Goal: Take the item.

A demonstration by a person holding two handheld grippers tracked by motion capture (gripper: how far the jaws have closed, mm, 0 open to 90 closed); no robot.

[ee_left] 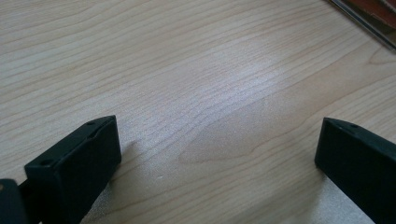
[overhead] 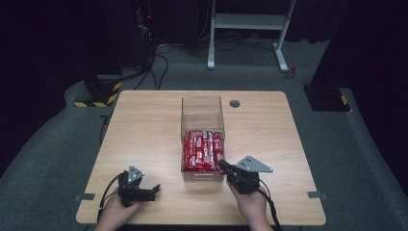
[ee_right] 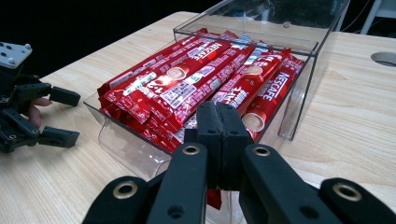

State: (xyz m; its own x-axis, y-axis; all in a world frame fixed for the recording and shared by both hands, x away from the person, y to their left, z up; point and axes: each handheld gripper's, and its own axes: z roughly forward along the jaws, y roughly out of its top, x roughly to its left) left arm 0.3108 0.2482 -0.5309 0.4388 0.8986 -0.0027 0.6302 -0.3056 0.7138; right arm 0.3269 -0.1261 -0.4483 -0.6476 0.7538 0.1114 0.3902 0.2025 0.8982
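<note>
The left gripper rests low on the wooden table, off to the left of the clear plastic box. Its jaws are wide apart and hold nothing. Bare wood lies between them in the left gripper view.

The box sits in the middle of the table. Its near half is packed with red Nescafe coffee sticks, piled up to the low front edge.

The right gripper is at the box's near right corner, tipped over the sticks. Its jaws are pressed tight together. A bit of red shows just below them, but I cannot tell if a stick is pinched there.

The pile is loose and slippery. A push from the closed jaws could slide sticks over the low front edge. A bump on the corner could shove the light box across the table.
</note>
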